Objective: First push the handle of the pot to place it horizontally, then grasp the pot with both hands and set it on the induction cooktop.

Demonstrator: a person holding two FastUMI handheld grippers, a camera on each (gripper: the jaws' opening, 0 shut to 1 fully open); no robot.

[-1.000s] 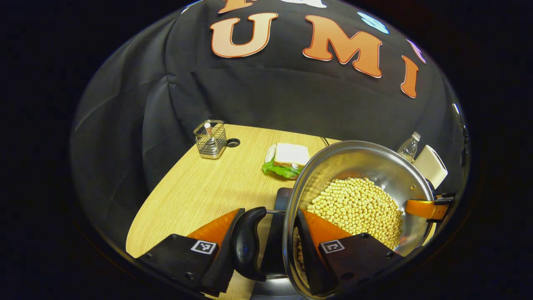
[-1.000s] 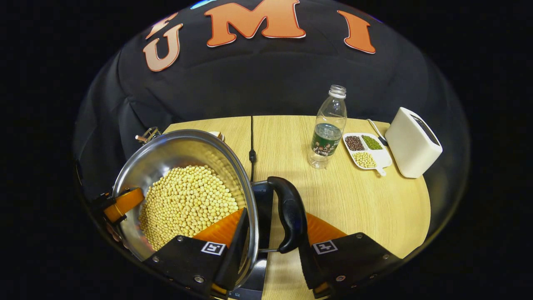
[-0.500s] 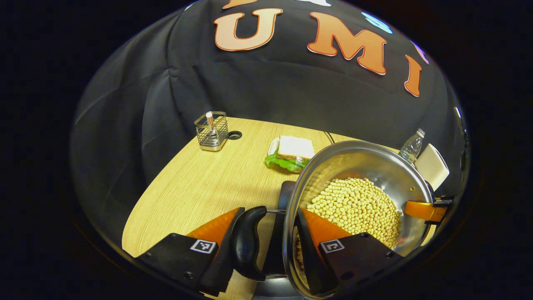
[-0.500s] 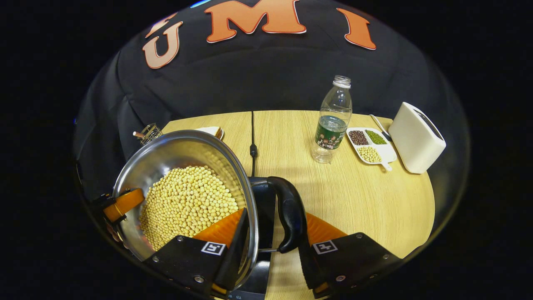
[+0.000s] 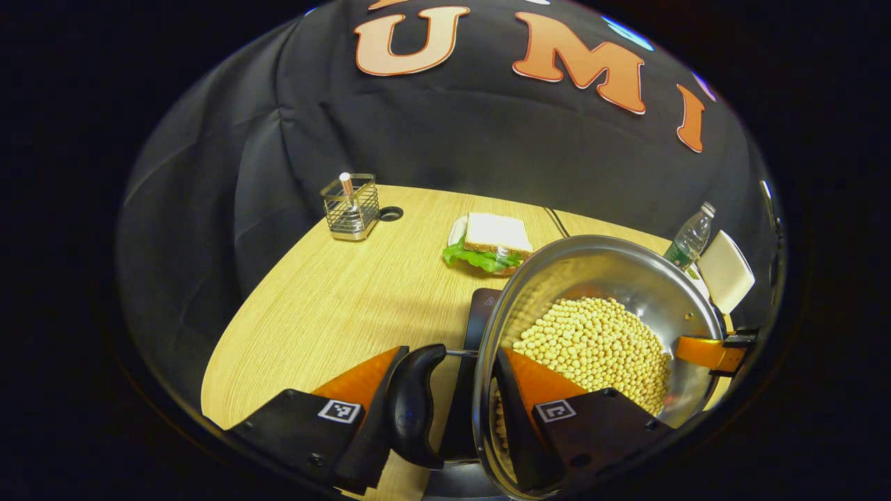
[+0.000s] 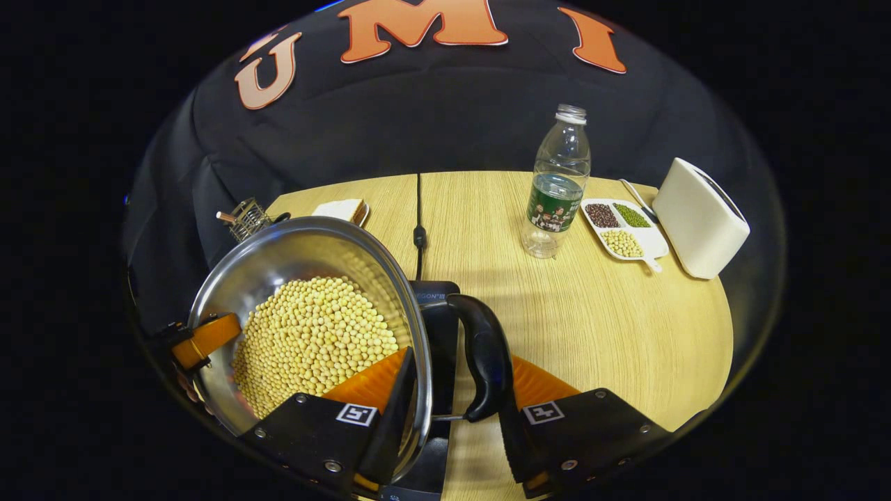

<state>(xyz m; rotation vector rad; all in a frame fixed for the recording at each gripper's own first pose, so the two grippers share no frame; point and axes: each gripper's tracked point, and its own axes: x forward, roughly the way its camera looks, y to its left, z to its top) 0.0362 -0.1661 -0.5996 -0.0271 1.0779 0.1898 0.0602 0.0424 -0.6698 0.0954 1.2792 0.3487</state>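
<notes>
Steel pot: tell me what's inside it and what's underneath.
The steel pot holds a heap of soybeans. A dark induction cooktop shows beneath its rim; whether the base touches it is hidden by the pot.

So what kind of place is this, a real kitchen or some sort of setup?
Most likely a staged kitchen tabletop in a recording booth, not a real kitchen. A wooden table stands against a black cloth wall, holding an induction cooktop, a white toaster and a sandwich.
</notes>
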